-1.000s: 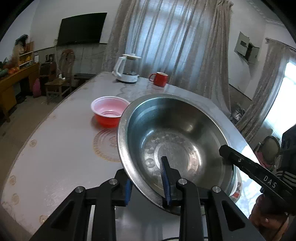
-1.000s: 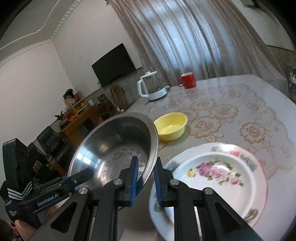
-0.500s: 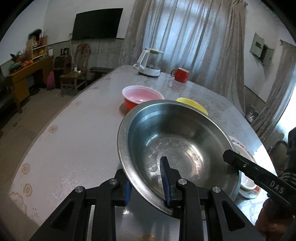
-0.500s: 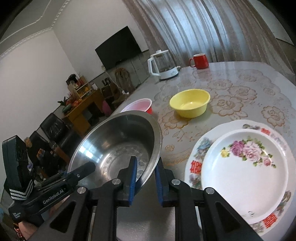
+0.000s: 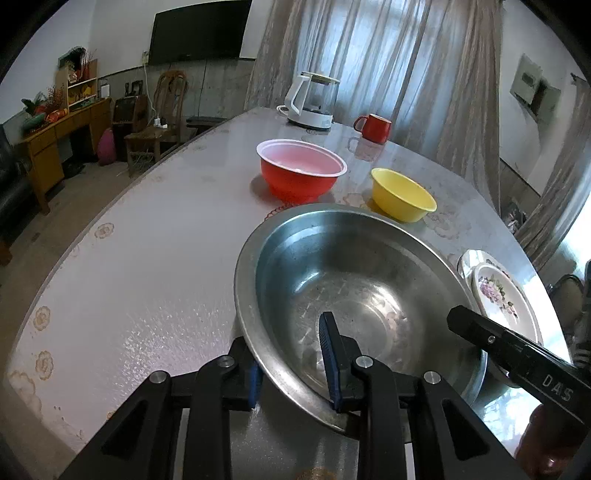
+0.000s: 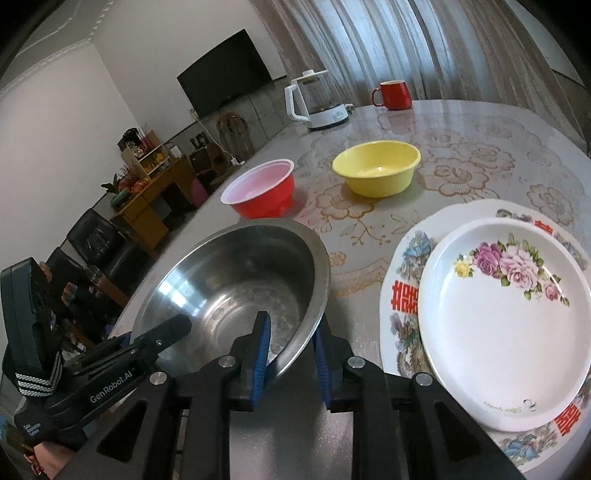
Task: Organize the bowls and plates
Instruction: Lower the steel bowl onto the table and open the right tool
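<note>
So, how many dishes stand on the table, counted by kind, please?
Bowls: 3 - the large stainless steel bowl, the red plastic bowl with a white rim, the yellow plastic bowl.
Plates: 2 - the white flower-printed plate lying on the larger patterned plate with red characters.
Mugs: 1 - the red mug.
Kettles: 1 - the white-based glass kettle.
Total: 7

A white electric kettle with a clear glass body (image 5: 314,105) stands at the table's twelve o'clock edge, a red enamel mug (image 5: 373,128) just beside it toward one o'clock. Off the table at eleven o'clock, a black flat television (image 5: 199,31) hangs above a wooden chair (image 5: 162,110), with a wooden sideboard (image 5: 55,136) at nine o'clock.
</note>
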{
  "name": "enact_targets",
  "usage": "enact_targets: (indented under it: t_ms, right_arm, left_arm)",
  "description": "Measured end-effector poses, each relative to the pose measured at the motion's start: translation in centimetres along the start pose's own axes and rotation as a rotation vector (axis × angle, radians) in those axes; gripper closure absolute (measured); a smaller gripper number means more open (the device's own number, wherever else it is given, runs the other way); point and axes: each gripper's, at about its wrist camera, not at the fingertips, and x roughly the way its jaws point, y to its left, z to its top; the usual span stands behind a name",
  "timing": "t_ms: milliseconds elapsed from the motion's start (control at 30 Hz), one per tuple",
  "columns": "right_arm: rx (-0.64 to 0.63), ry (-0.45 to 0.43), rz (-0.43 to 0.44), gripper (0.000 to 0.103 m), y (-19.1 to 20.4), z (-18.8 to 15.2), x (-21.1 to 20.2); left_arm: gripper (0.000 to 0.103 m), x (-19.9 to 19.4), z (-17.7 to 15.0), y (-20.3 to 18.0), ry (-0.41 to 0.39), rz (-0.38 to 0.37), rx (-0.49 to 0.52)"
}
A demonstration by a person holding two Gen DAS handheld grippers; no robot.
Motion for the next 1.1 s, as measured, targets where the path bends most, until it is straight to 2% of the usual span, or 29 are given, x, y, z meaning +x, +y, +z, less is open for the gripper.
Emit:
enact_targets:
  t_ms: [833,967,1033,1100]
  right_arm:
    - [-0.018,0.033,-0.021,0.077,0.6,-0.7,0.5]
    - [-0.020,0.037,-0.018,0.077,0.6,-0.8,0.4]
    - [-0.020,0.041,-0.016,0.076,0.6,-0.8,0.4]
    - [-0.018,0.043,-0.015,0.076,0.5,-0.8,0.3]
  left_arm:
    - [0.074,1.2,-0.4,0.0,0.027,0.011,0.003]
    - [0.059,0.9,-0.4,0.4,0.030,0.015,-0.014]
    - [0.057,0.5,-0.4,0.5,0.020,0.022,-0.018]
    - [0.044,0.2,-0.3,0.7,0.012,0.022,-0.024]
